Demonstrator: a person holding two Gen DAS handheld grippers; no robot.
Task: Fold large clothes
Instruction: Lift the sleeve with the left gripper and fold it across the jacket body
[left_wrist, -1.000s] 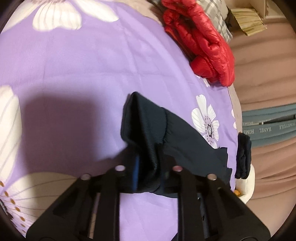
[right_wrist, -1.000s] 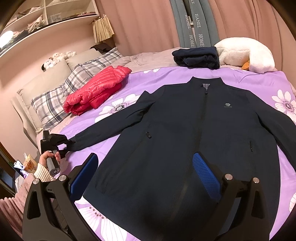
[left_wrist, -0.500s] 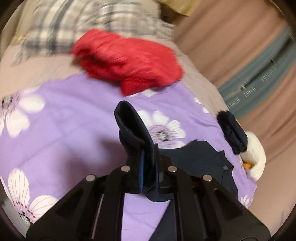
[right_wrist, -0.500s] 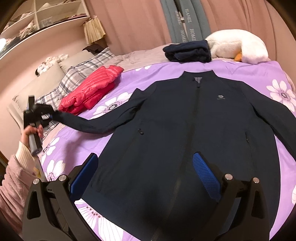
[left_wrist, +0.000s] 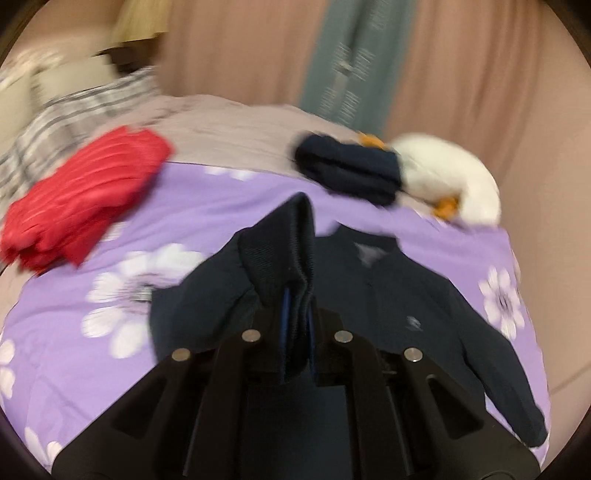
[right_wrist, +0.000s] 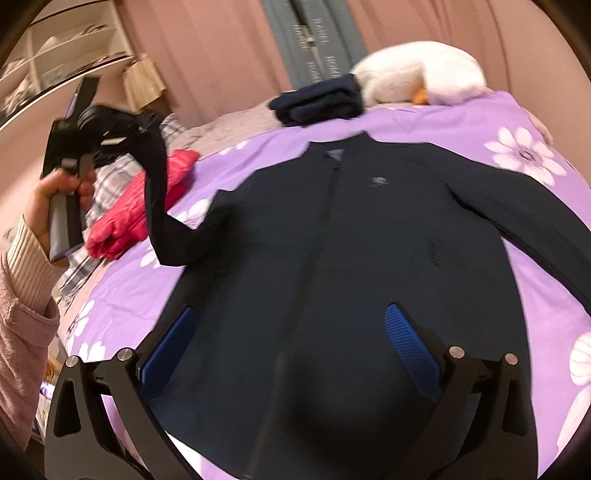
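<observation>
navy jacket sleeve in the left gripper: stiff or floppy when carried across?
Likely floppy: the sleeve hangs limp from the left gripper. Probably light, since a cuff pinch alone lifts it. The navy jacket body may drag on the bedspread.

Warm, dim indoor light, pinkish cast on curtains (right_wrist: 229, 48) and far wall. Left wrist view: heavy motion blur, worst on red puffer jacket (left_wrist: 85, 199) and plaid pillow (left_wrist: 66, 122); curtain lettering unreadable. Right wrist view sharper near centre, smeared twd edges. Both: strong fisheye bend, black vignette at corners. Navy jacket (right_wrist: 369, 258) reads near-black, little fabric detail. No hard glare.
</observation>
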